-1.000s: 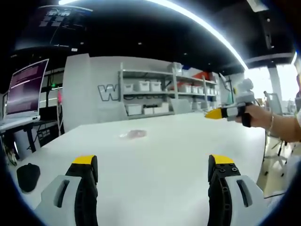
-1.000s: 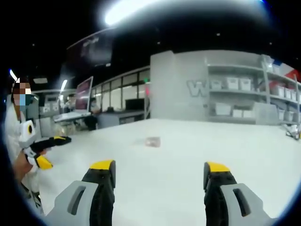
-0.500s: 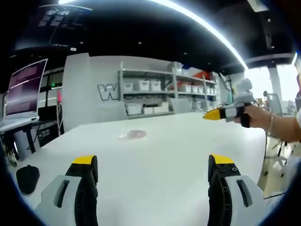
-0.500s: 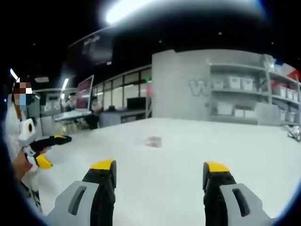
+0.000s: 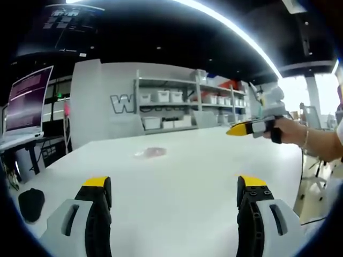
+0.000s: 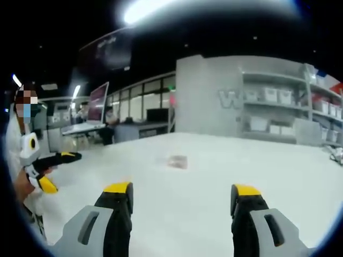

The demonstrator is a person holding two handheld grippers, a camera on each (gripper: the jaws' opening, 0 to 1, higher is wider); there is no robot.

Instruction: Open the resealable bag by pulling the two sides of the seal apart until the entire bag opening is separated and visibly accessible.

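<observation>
Right tool (image 5: 238, 128) nearer bag (image 5: 151, 153), table (image 5: 187, 171) unobstructed

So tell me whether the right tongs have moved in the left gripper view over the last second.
Yes. The right tongs have slid a little left and up against the shelves behind them, edging toward the bag on the table.
</observation>
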